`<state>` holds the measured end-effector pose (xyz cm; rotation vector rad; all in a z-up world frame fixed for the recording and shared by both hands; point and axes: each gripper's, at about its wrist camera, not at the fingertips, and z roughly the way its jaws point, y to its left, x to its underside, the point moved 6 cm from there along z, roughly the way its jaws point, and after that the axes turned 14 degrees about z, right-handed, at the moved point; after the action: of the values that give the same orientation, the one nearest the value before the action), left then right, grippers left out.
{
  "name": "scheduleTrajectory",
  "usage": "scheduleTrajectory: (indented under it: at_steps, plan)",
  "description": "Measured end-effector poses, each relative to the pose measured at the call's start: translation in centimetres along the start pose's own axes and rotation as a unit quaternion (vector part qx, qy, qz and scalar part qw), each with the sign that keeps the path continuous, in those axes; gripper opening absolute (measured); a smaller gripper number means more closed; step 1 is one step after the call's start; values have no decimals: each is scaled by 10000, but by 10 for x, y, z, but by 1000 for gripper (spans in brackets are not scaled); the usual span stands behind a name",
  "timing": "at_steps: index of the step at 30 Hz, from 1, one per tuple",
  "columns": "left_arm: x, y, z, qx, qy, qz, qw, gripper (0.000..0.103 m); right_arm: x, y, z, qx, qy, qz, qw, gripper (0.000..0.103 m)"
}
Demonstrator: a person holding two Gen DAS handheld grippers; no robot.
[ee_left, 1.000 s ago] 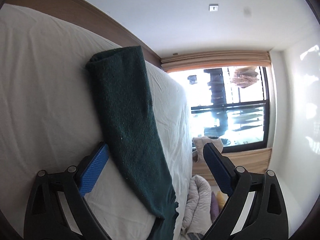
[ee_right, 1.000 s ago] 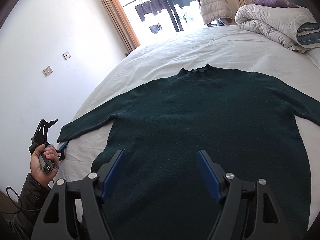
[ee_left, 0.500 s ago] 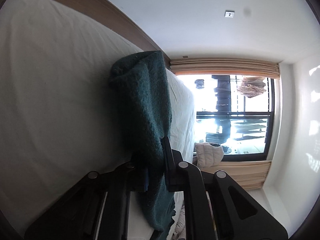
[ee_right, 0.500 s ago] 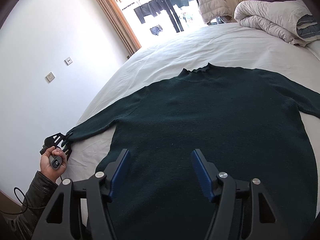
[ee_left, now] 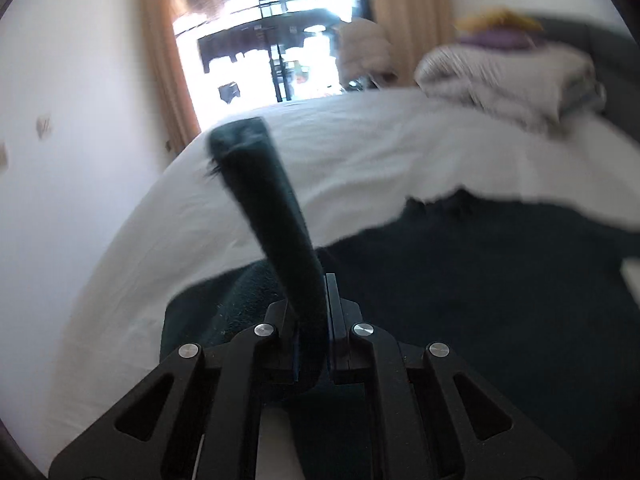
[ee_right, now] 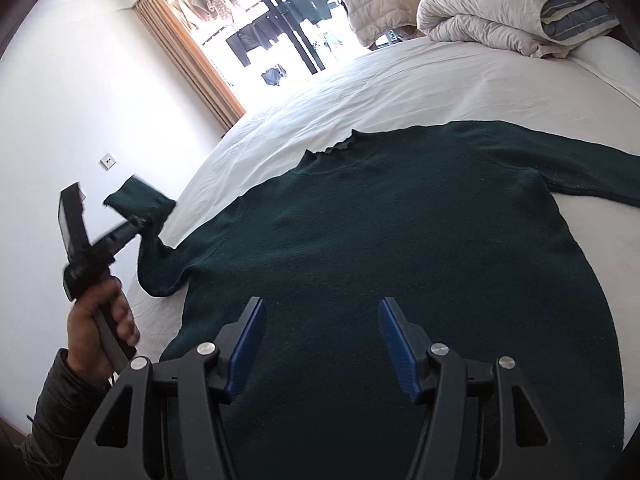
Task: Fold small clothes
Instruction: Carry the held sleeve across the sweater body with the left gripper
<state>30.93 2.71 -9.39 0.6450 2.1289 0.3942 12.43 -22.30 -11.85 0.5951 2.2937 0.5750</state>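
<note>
A dark green sweater (ee_right: 400,240) lies flat on the white bed (ee_right: 360,92), neck toward the window. My left gripper (ee_left: 310,292) is shut on its left sleeve (ee_left: 272,208), which stands up out of the jaws with the cuff on top. In the right wrist view that left gripper (ee_right: 144,222) holds the sleeve cuff (ee_right: 138,196) lifted off the bed beside the sweater's left shoulder. My right gripper (ee_right: 320,320) hovers open over the lower body of the sweater, with nothing between its blue pads. The other sleeve (ee_right: 592,172) lies stretched out to the right.
A rolled duvet with pillows (ee_right: 500,20) sits at the far right of the bed. A hand in a dark sleeve (ee_right: 96,320) holds the left gripper past the bed's left edge, near the white wall (ee_right: 80,100). A bright window (ee_right: 272,40) is behind.
The left gripper closed on the sleeve, then lifted it off the bed and swung to face along the sweater. The right gripper narrowed slightly and shifted over the sweater's body.
</note>
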Motion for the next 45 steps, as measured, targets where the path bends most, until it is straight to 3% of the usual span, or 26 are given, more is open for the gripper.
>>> scheduleTrajectory:
  at_steps: [2, 5, 9, 12, 16, 18, 21, 27, 30, 33, 35, 38, 45]
  plan:
    - [11, -63, 14, -290, 163, 1142, 9929, 8, -9, -11, -1, 39, -43, 114, 9999, 62]
    - [29, -106, 26, -395, 298, 1704, 9841, 8, -22, -23, -2, 141, -91, 150, 9997, 62]
    - [42, -101, 40, -531, 335, 1748, 9826, 8, -40, -31, 18, 12, 174, 377, 9991, 62]
    - [49, -99, 26, -736, 196, 1938, 9781, 8, -47, -24, 53, -419, 775, 711, 9936, 66]
    - [51, -119, 11, -820, 33, 2057, 9752, 8, -44, 5, 109, -1108, 1685, 1041, 9739, 69]
    - [54, -117, 5, -849, -51, 1938, 9773, 8, -36, 23, 141, -1438, 2223, 1255, 9561, 69]
    - [53, -105, -3, -843, -180, 1670, 9822, 8, -28, 34, 177, -1452, 2645, 1540, 9409, 69]
    - [54, -94, -13, -863, -328, 1330, 9868, 8, -28, 46, 200, -1798, 2759, 2048, 9217, 69]
    - [57, -95, -17, -869, -344, 1296, 9872, 8, -31, 48, 208, -1908, 2750, 2227, 9156, 61]
    - [58, -95, -15, -856, -348, 1256, 9878, 8, -31, 55, 215, -1908, 2699, 2063, 9210, 40]
    - [57, -96, -15, -832, -321, 1262, 9880, 8, -30, 59, 216, -1813, 2635, 1815, 9299, 17]
    - [55, -100, -14, -843, -271, 1371, 9866, 9, -43, 61, 209, -1744, 2313, 1527, 9449, 11]
    - [41, -107, -22, -485, -273, 1345, 9894, 10, -107, 63, 178, -1499, 1527, 868, 9730, 9]
